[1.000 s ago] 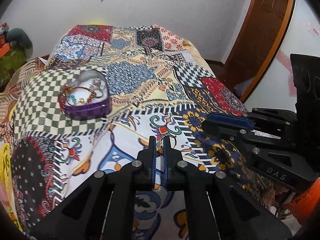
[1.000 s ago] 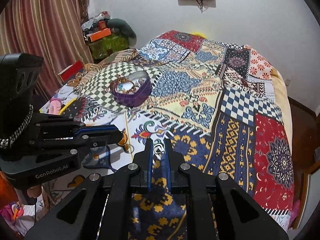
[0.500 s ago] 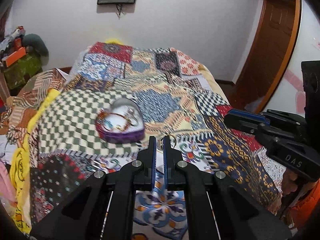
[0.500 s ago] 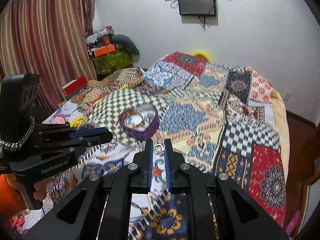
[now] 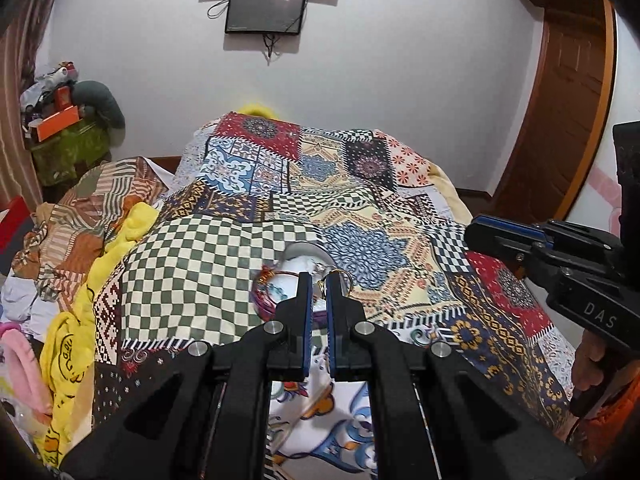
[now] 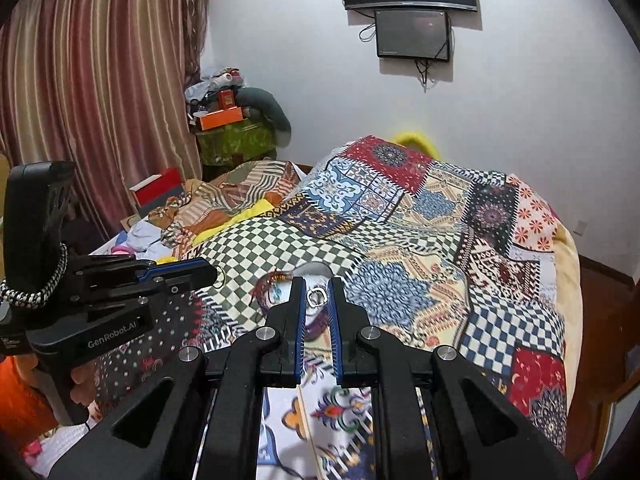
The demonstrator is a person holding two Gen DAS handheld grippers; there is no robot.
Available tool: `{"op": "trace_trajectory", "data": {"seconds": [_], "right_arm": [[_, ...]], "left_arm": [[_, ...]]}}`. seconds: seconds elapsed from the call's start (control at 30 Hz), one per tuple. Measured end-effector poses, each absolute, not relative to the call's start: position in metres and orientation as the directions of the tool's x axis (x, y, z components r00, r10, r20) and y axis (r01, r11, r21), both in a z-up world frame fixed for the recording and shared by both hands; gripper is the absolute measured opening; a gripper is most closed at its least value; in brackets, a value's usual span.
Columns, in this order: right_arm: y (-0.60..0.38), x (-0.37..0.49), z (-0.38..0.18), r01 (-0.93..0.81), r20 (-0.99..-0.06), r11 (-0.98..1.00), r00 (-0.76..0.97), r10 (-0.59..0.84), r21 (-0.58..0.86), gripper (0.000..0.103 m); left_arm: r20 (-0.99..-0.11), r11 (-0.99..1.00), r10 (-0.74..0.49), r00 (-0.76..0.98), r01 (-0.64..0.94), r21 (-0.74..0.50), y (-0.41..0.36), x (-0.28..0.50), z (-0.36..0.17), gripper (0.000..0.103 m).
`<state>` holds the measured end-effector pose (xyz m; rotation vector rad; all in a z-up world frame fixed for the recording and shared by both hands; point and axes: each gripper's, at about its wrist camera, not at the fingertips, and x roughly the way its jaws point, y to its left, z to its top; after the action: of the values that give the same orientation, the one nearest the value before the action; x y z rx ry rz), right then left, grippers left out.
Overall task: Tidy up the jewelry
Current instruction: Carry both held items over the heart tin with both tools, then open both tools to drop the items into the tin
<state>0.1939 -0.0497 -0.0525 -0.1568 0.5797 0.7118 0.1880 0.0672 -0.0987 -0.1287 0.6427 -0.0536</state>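
A: Both grippers have lifted since a second ago; more wall and the TV now show above the bed (image 5: 224, 264).

B: What do they carry?

A: Right gripper (image 6: 317, 300) has its jaws clamped on one small silver ring (image 6: 316, 297). Left gripper (image 5: 318, 296) has its jaws pinched on one thin gold hoop (image 5: 345, 280), curving out to the right.

B: And the target?

A: One purple heart-shaped box (image 5: 276, 300) on the bed, straight ahead and below both sets of jaws, partly hidden behind them. Neither gripper looks clearly nearer to it.
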Motion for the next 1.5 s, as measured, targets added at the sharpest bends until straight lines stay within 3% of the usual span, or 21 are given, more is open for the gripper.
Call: {"op": "trace_trajectory", "data": {"seconds": [0.9,1.2,1.5], "right_arm": [[0.029,0.274,-0.118,-0.671,-0.736,0.731,0.433,0.52,0.121,0.01],[0.04,0.279,-0.13,-0.69,-0.761,0.714,0.399,0.511,0.118,0.01],[0.046,0.269,-0.136,-0.697,-0.789,0.716,0.417,0.452,0.042,0.011]], "left_arm": [[-0.689,0.987,-0.095,0.718,-0.02,-0.157,0.102,0.257,-0.159,0.004],[-0.685,0.991,-0.052,0.727,-0.045,-0.123,0.107,0.259,-0.157,0.005],[-0.708,0.979,-0.05,0.704,-0.106,-0.174,0.129,0.25,-0.162,0.006]]}}
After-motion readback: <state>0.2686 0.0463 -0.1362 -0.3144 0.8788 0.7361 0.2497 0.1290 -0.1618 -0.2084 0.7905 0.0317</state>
